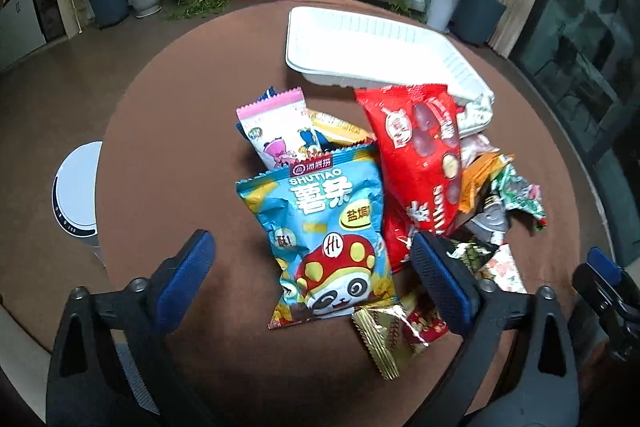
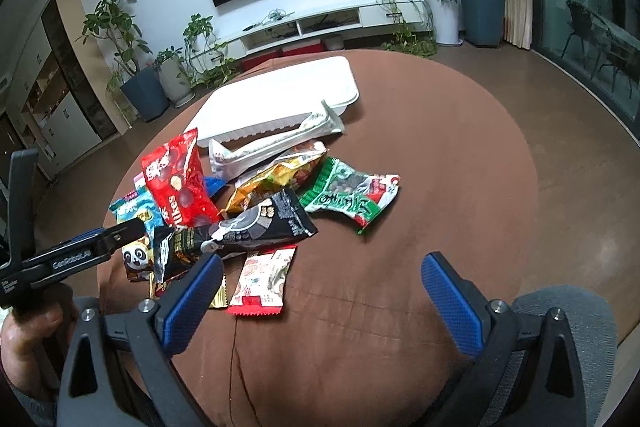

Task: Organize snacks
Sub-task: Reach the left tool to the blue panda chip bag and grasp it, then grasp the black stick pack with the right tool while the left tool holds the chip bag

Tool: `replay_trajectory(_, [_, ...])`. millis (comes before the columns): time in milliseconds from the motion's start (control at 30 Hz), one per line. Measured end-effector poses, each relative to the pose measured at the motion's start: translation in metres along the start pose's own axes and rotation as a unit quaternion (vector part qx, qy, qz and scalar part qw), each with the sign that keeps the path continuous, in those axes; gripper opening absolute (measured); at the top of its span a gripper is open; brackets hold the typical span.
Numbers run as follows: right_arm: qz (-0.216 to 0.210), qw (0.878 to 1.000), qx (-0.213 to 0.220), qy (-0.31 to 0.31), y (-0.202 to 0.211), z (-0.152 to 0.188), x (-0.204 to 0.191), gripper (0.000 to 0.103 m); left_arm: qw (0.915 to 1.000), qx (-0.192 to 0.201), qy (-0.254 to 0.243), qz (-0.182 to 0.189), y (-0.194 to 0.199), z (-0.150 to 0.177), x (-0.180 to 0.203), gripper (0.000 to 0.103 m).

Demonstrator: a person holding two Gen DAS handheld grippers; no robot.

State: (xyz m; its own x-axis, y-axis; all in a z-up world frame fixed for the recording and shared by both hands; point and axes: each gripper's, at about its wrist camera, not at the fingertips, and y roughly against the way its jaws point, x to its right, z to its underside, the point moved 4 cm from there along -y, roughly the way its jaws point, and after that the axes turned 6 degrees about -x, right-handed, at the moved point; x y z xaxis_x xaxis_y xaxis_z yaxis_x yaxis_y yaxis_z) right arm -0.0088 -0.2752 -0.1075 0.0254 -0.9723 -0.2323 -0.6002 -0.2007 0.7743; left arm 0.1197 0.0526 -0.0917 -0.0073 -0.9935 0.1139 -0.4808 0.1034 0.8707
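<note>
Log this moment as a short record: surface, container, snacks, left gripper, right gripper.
surface: round brown table
container: white tray, nothing visible inside, at the far side of the pile
snacks: loose heap; blue panda bag nearest, red bag leaning on the tray's rim, green packet at the edge
left gripper: open, over the blue panda bag
right gripper: open, holding nothing

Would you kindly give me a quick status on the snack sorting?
Left gripper and right gripper both open, empty. Snacks piled on the table; white tray empty. Blue panda chip bag sits between the left fingers. Nothing blocking.
</note>
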Motion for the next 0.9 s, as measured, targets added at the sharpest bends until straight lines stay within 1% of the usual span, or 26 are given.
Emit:
replay_trajectory(33, [0.000,1.000,-0.002,0.001,-0.001,0.001,0.000,0.102,1.0000,-0.006,-0.001,0.001,-0.004,0.000,0.000,0.079])
replay_trajectory(67, [0.001,1.000,-0.003,0.002,-0.001,0.001,0.000,0.102,0.9999,-0.014,-0.002,0.002,-0.008,-0.001,-0.001,0.073])
replay_trajectory(200, [0.003,1.000,-0.006,-0.002,-0.003,0.000,0.003,0.102,0.9993,-0.035,-0.012,-0.002,-0.028,-0.002,0.003,0.071])
replay_trajectory(233, [0.003,1.000,-0.007,-0.002,-0.003,0.000,0.003,0.102,0.9993,-0.035,-0.011,0.002,-0.031,-0.003,0.005,0.067])
replay_trajectory(267, [0.002,1.000,-0.009,-0.003,-0.004,0.000,0.004,0.102,0.9993,-0.034,-0.009,0.011,-0.032,-0.004,0.005,0.058])
replay_trajectory(367, [0.002,1.000,-0.012,0.000,-0.006,0.001,0.004,0.102,0.9991,-0.032,-0.004,0.028,-0.035,-0.004,0.004,0.045])
replay_trajectory(400, [0.002,1.000,-0.012,0.002,-0.006,0.001,0.004,0.102,0.9988,-0.034,-0.002,0.036,-0.036,-0.004,0.002,0.043])
replay_trajectory(467, [0.001,1.000,-0.013,0.005,-0.008,0.000,0.003,0.101,0.9989,-0.030,0.001,0.037,-0.042,-0.005,0.009,0.037])
replay_trajectory(533, [0.000,1.000,-0.013,0.008,-0.009,0.000,0.000,0.099,0.9984,-0.025,0.007,0.050,-0.042,-0.007,0.007,0.032])
replay_trajectory(633, [-0.008,1.000,-0.019,0.011,-0.010,0.001,-0.003,0.097,0.9976,-0.023,0.010,0.065,-0.040,-0.006,0.002,0.030])
replay_trajectory(733, [-0.031,0.999,-0.030,0.008,-0.011,0.001,-0.006,0.094,0.9969,-0.024,0.010,0.074,-0.039,-0.005,0.002,0.029])
replay_trajectory(900, [-0.102,0.993,-0.061,-0.013,-0.017,-0.002,-0.016,0.091,0.9946,-0.018,0.014,0.101,-0.030,0.000,-0.001,0.026])
